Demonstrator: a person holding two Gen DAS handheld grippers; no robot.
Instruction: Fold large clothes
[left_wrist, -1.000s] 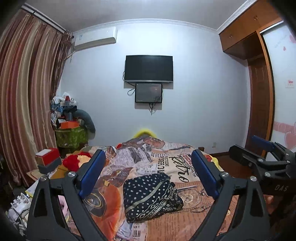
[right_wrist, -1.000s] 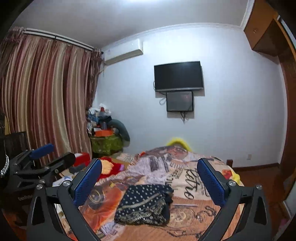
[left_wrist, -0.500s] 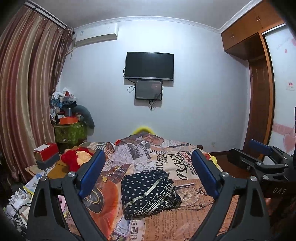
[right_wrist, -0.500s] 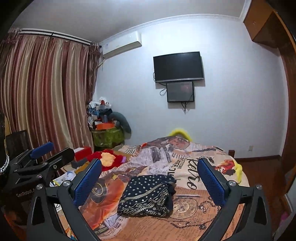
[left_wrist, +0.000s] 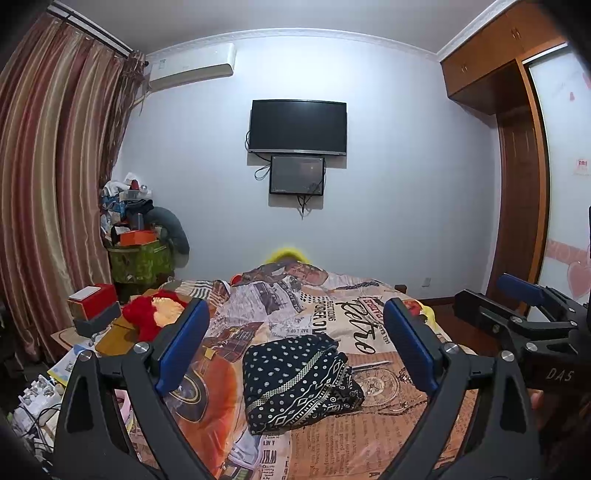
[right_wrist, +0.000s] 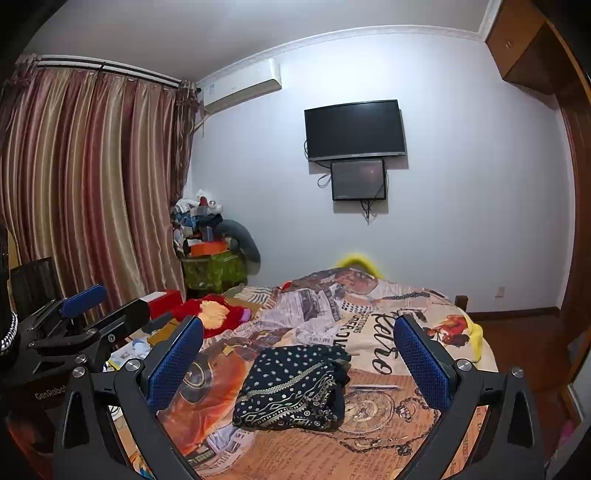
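Observation:
A dark navy garment with white dots and patterned bands (left_wrist: 301, 382) (right_wrist: 293, 387) lies folded into a compact bundle on the bed's printed orange and newspaper-pattern cover (left_wrist: 295, 314) (right_wrist: 369, 332). My left gripper (left_wrist: 295, 343) hangs open above the near side of the bed, nothing between its blue pads. My right gripper (right_wrist: 297, 354) is open too and holds nothing. Each gripper shows in the other's view: the right one at the right edge (left_wrist: 517, 314), the left one at the left edge (right_wrist: 81, 317). Both are apart from the garment.
A red and yellow plush toy (left_wrist: 155, 314) lies at the bed's left side near a red box (left_wrist: 94, 301). A cluttered green stand (left_wrist: 142, 254) fills the corner by the striped curtain (left_wrist: 48, 203). A TV (left_wrist: 298, 126) hangs on the far wall; a wooden wardrobe (left_wrist: 517, 184) stands right.
Both views have tilted downward slightly, so the bed and folded garment sit a little higher and nearer in frame. Both grippers stay open; the garment has not moved.

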